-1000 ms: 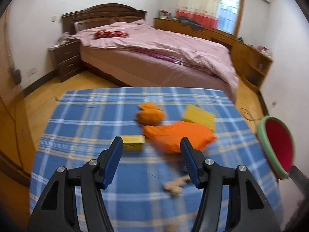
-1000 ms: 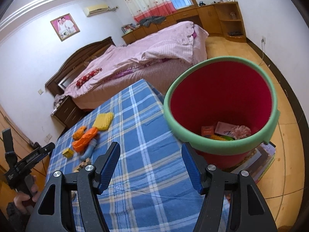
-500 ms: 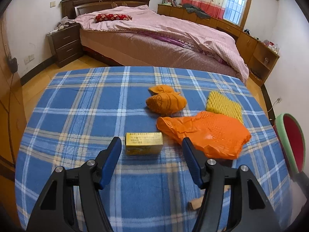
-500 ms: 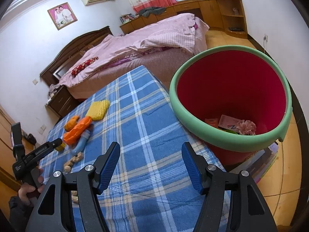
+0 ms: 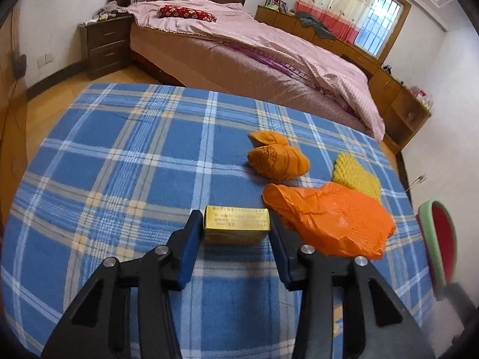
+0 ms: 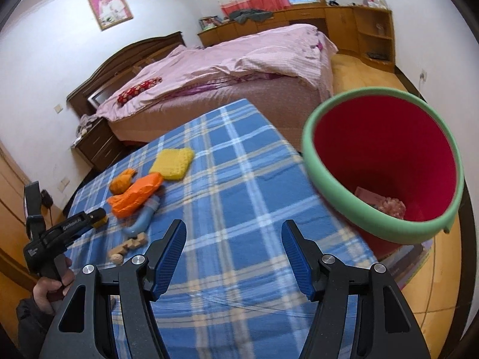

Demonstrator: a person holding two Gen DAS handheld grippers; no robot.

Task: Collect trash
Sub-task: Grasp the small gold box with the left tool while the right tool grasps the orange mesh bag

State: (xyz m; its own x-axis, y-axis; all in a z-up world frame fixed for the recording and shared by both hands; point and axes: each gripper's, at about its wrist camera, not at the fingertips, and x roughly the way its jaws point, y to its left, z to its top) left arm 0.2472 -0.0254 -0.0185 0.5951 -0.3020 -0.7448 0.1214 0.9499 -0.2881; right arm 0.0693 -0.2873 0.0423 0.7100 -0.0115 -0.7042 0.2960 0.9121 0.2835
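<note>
My left gripper (image 5: pixel 236 227) is shut on a small yellow box (image 5: pixel 236 224) that rests on the blue plaid tablecloth (image 5: pixel 119 164). An orange plastic bag (image 5: pixel 329 218), an orange crumpled wrapper (image 5: pixel 278 158) and a yellow foam net (image 5: pixel 356 176) lie just right of it. My right gripper (image 6: pixel 233 251) is open and empty above the table's near right part. The red bin with a green rim (image 6: pixel 386 161) stands off the table's right edge, with some trash at its bottom.
In the right wrist view, a blue bottle (image 6: pixel 143 218) and pale wooden pieces (image 6: pixel 128 245) lie on the cloth near the orange bag (image 6: pixel 134 194), and the left gripper (image 6: pixel 69 227) shows at left. A pink bed (image 5: pixel 254 45) and nightstand (image 5: pixel 104 45) stand beyond the table.
My left gripper moved forward onto the yellow box and closed on it. My right gripper swung left, so the bin now sits farther right in its view.
</note>
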